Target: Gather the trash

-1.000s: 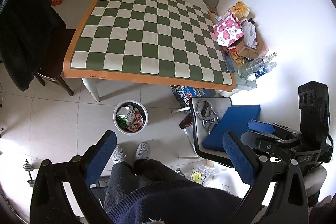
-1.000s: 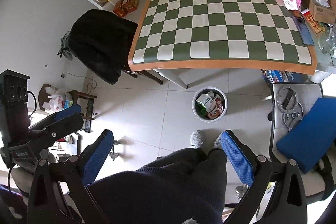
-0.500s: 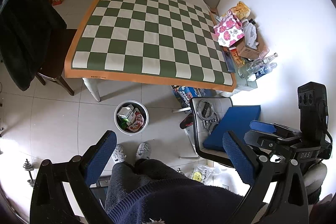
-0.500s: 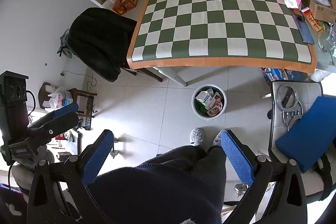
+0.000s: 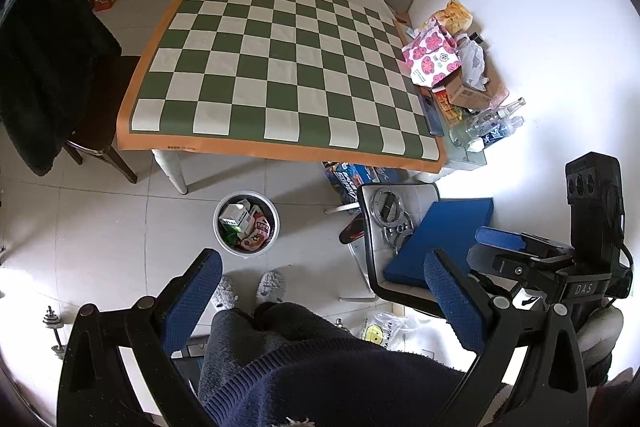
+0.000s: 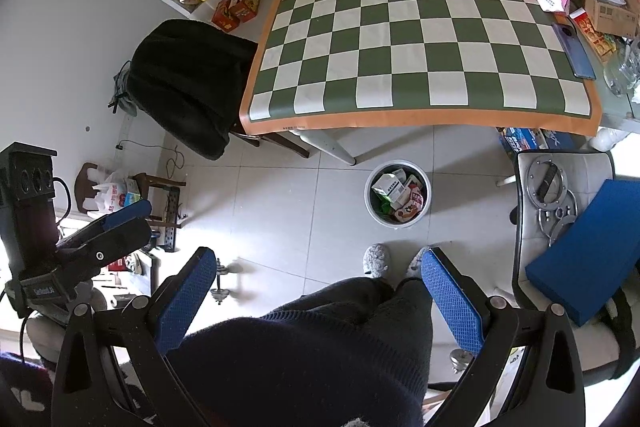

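Left tool (image 5: 320, 291): released, nothing held.
Right tool (image 6: 318, 287): released, nothing held.
Trash bin (image 5: 224, 241): frame centre, on the floor below the desk (image 5: 280, 157) edge.

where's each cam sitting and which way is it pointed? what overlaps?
Left wrist: on the left tool, held high, facing down at the checkered table and trash bin; shows its open blue fingers, the person's legs and slippers, plus the right tool.
Right wrist: on the right tool, same downward aim; open fingers, legs, left tool at left.
Shared: table, bin, blue cushion.
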Tool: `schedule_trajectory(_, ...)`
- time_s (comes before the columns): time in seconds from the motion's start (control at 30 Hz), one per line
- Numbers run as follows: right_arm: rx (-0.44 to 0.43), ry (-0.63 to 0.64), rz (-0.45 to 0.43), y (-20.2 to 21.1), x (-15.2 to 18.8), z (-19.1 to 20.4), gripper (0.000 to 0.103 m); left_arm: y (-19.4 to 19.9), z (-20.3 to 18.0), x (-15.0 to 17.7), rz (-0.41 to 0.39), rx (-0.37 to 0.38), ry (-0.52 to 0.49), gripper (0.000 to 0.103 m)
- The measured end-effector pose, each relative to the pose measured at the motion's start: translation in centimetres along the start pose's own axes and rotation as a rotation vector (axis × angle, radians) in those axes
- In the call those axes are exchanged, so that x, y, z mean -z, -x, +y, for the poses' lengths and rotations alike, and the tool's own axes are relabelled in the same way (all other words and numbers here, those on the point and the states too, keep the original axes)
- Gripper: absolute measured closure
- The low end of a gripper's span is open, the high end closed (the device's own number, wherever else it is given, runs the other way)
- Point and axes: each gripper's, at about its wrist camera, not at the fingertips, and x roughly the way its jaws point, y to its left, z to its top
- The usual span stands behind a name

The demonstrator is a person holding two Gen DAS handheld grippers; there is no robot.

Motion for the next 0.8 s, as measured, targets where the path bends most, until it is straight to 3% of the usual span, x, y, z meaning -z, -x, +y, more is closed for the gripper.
schedule_trajectory(0.8, 0.002, -0.008, -0.006, 0.01, 0.24, -0.39, 0.0, -0.31, -0.54, -0.12, 0.006, 0.003, 0.001, 0.0)
